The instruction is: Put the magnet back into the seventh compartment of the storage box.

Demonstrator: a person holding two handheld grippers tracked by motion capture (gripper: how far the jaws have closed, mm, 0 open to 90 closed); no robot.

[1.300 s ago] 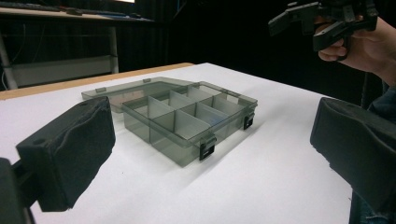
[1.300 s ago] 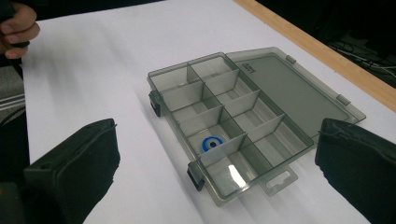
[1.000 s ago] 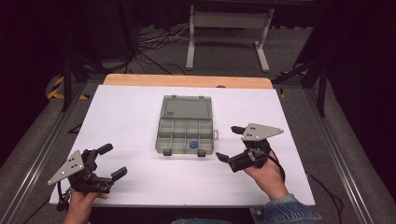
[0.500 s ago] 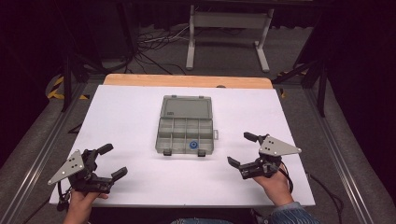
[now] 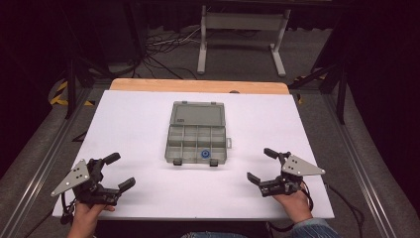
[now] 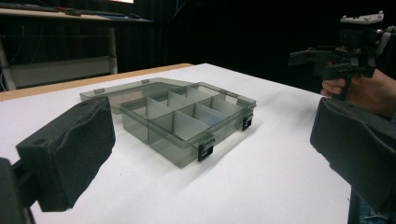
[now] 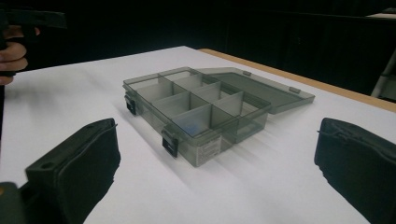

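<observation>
Between my 2 tongs sits a smoky grey translucent compartment box (image 5: 196, 144), its lid (image 5: 197, 113) swung fully open and lying flat on the white tabletop (image 5: 138, 124) on the side away from me. It has 2 rows of 4 compartments, 2 black latches (image 6: 205, 150) on the wall nearest me, and a small blue item (image 5: 204, 154) in a near-row cell. My left gripper (image 5: 117, 171) and right gripper (image 5: 261, 165) both rest released, jaws wide, holding nothing, well apart from the box on either side.

text: none legible | box (image 7: 205, 150) front: small pale label, print too blurred to read | no brands, numbers or signs
</observation>
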